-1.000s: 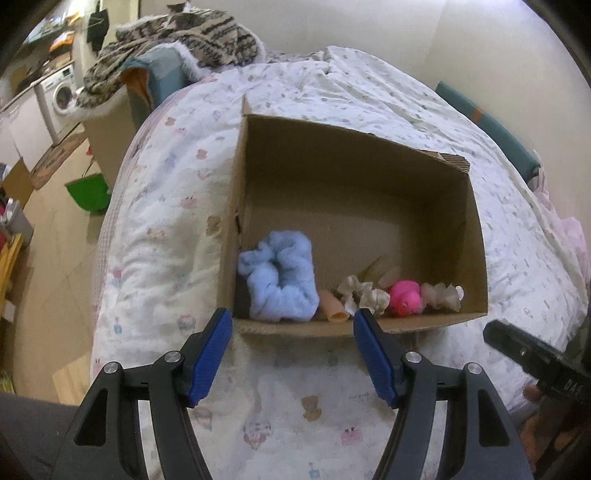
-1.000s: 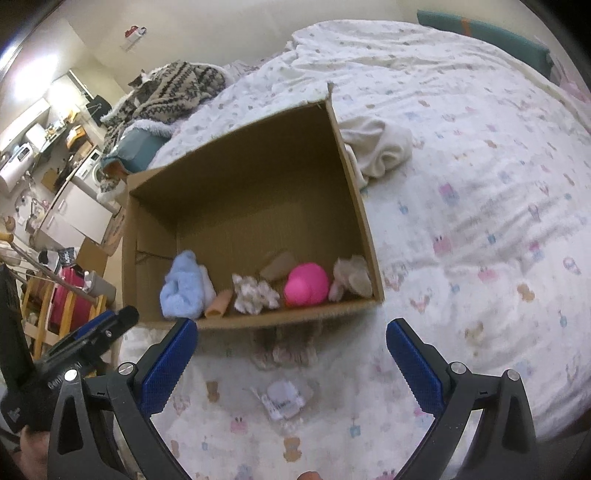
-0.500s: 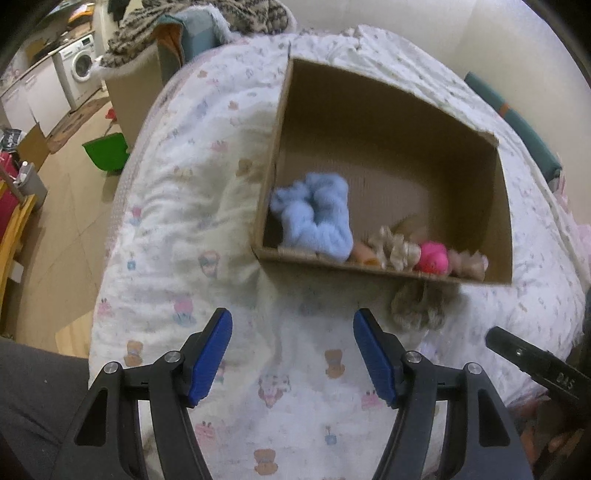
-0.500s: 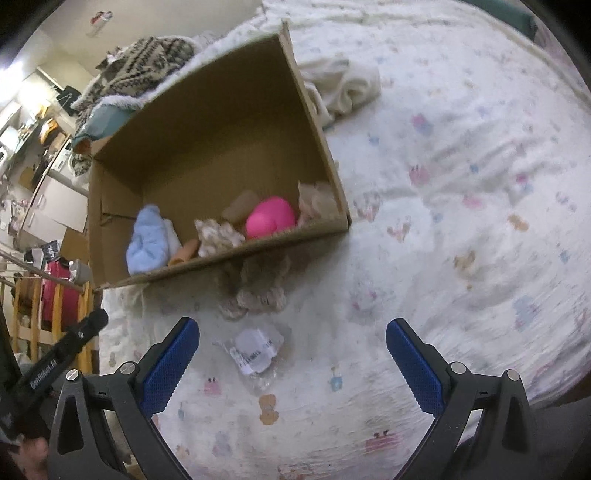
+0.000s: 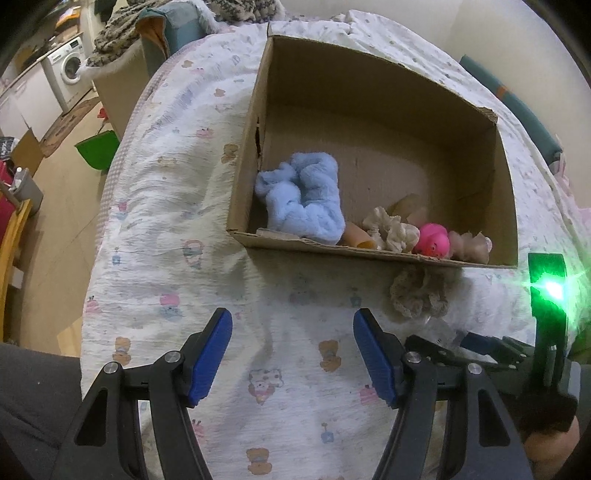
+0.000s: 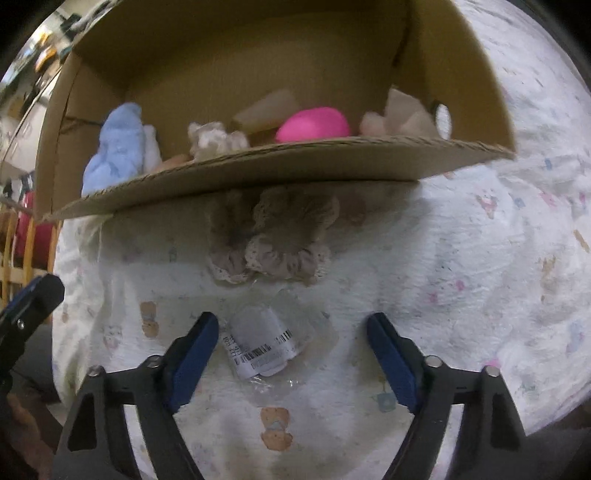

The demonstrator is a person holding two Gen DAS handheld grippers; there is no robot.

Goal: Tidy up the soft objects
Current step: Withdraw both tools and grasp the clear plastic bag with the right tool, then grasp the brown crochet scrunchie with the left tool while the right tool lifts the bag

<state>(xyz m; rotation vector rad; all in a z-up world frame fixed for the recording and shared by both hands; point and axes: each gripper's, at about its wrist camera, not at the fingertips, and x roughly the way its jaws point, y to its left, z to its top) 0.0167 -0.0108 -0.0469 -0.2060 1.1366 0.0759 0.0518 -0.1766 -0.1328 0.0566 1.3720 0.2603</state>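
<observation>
An open cardboard box [image 5: 373, 255] lies on the printed quilt [image 5: 166, 221]. Along its near wall sit a blue fluffy cloth [image 5: 303, 201], a cream scrunchie [image 5: 391, 229], a pink toy [image 5: 432, 242] and a beige scrunchie [image 5: 471, 246]. Outside the box [image 6: 295, 162], a brown lace scrunchie [image 6: 275, 236] rests against its front. A clear plastic packet [image 6: 264, 345] with a barcode label lies just below it. My right gripper [image 6: 291, 356] points down over the packet, which lies between its closing jaws. The pads do not press it. My left gripper [image 5: 291, 347] hovers open over bare quilt, holding nothing.
The bed edge drops to a wooden floor on the left, with a green bin [image 5: 98, 149], a washing machine [image 5: 70, 70] and a blanket pile [image 5: 122, 22]. A teal cushion [image 5: 517, 110] lies at the bed's far right. The right gripper's body [image 5: 546, 332] shows a green light.
My right gripper has dropped close to the quilt and its jaws have narrowed around the plastic packet. The left gripper has sunk slightly and tipped down; the right gripper now shows in its view.
</observation>
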